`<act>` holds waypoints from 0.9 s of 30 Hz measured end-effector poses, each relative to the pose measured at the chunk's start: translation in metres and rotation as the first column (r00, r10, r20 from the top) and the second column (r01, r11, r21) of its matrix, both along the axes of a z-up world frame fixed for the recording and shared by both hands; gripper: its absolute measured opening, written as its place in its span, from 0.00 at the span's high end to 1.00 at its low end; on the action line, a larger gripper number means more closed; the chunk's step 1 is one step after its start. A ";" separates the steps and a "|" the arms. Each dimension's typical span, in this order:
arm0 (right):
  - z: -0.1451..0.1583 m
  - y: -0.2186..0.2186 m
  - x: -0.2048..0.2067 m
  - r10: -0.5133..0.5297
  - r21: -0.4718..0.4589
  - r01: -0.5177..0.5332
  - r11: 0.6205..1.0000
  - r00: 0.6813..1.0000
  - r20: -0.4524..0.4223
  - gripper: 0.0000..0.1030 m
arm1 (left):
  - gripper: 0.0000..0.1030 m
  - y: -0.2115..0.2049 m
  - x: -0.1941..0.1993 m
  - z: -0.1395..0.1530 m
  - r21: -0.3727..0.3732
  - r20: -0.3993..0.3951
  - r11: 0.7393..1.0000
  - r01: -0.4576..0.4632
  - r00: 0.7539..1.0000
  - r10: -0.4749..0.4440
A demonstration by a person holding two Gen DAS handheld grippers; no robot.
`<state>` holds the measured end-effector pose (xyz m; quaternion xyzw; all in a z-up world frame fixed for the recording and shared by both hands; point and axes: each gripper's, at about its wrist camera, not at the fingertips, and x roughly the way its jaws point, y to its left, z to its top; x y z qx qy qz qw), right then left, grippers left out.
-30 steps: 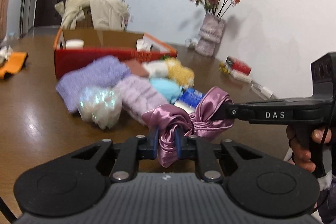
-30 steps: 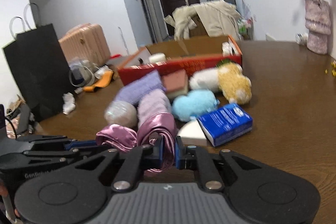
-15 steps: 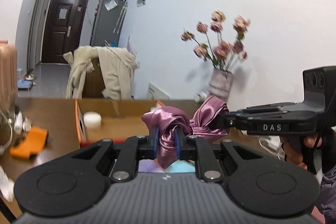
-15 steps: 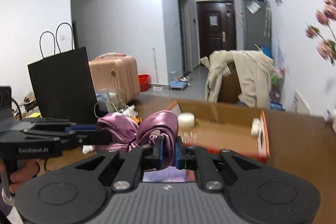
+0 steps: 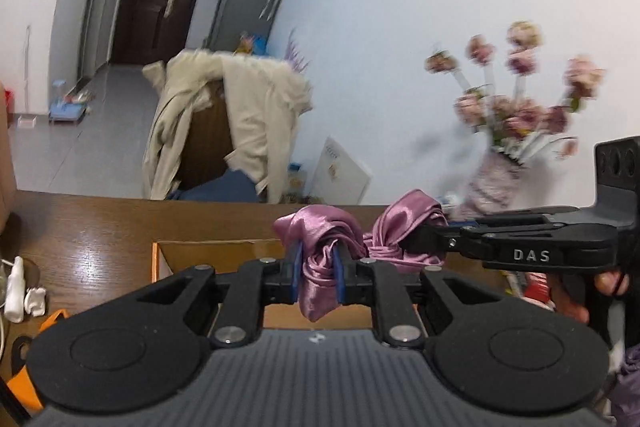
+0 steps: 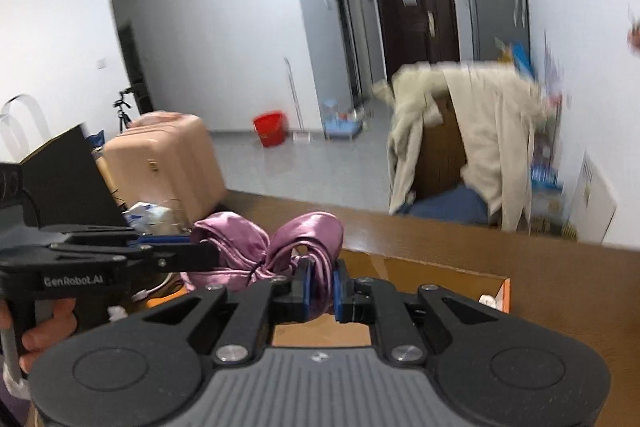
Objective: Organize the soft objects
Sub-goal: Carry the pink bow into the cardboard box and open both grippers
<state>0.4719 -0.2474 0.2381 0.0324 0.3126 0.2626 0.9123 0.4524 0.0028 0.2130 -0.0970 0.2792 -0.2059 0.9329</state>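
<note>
A pink satin scrunchie [image 5: 324, 251] is held between both grippers, in the air above an open cardboard box [image 5: 224, 251] with an orange rim. My left gripper [image 5: 318, 271] is shut on its left lobe. My right gripper [image 6: 320, 283] is shut on its right lobe [image 6: 316, 239]. In the left wrist view the right gripper [image 5: 416, 247] comes in from the right; in the right wrist view the left gripper [image 6: 204, 255] comes in from the left. The box also shows in the right wrist view [image 6: 420, 275]. The other soft objects are out of view.
The brown wooden table [image 5: 80, 223] reaches to the far edge. A chair draped with a beige coat [image 5: 248, 119] stands behind it. A vase of pink flowers [image 5: 500, 175] is at the right. A pink suitcase [image 6: 168, 163] and a black bag [image 6: 68, 183] are at the left.
Both grippers have lifted the scrunchie off the table and carried it forward over the box. The pile of soft objects has dropped out of view.
</note>
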 end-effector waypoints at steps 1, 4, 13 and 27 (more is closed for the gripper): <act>-0.008 -0.002 0.018 -0.013 0.013 0.013 1.000 0.999 -0.033 0.90 | 0.84 -0.002 0.018 -0.007 -0.006 -0.033 1.000 -0.009 0.999 0.009; -0.041 -0.001 0.067 -0.028 0.006 0.029 1.000 0.991 -0.128 0.90 | 0.84 -0.006 0.067 -0.036 -0.038 -0.135 0.999 -0.017 0.991 0.012; -0.147 0.029 0.150 -0.082 -0.067 0.065 0.996 0.952 -0.295 0.86 | 0.74 -0.017 0.142 -0.122 0.069 -0.272 0.990 -0.127 0.952 0.141; -0.086 0.013 0.093 -0.160 -0.100 0.143 0.985 0.967 -0.199 0.56 | 0.25 0.014 0.044 -0.033 0.087 -0.091 0.990 -0.111 0.989 0.119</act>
